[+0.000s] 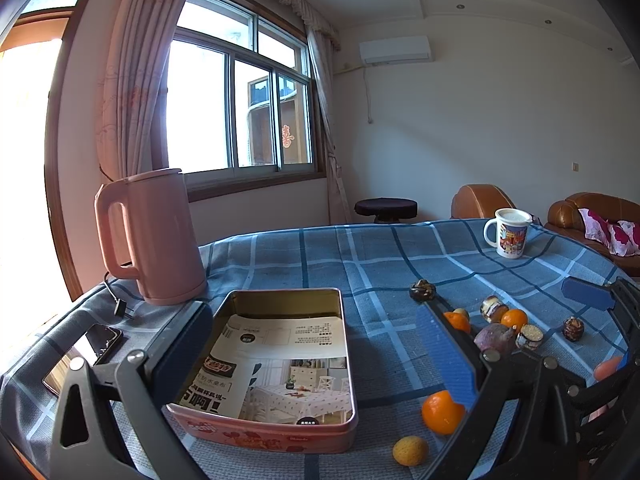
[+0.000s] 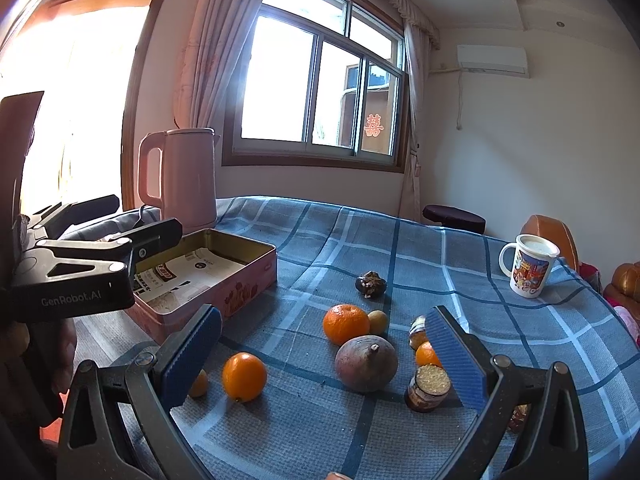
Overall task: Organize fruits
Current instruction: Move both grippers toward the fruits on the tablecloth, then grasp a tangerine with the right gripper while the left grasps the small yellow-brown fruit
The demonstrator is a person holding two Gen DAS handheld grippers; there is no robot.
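An open pink tin [image 1: 264,436] lined with a printed leaflet sits on the blue checked tablecloth. My left gripper [image 1: 316,356] is open, and the tin shows between its fingers. To the tin's right, fruit is scattered: oranges [image 2: 244,376] [image 2: 346,323], a brownish round fruit [image 2: 366,364], a small yellow fruit [image 2: 378,322], a dark fruit [image 2: 371,284] and a small round jar-like piece [image 2: 428,388]. My right gripper [image 2: 324,360] hangs open over this cluster and holds nothing. A further orange [image 2: 428,354] is half hidden behind its right pad [image 2: 456,360].
A pink kettle [image 1: 160,240] stands behind the tin [image 2: 248,284], its cord beside a phone [image 1: 84,354] at the left table edge. A printed mug [image 2: 528,266] stands at the far right. Brown sofas and a dark stool lie beyond the table.
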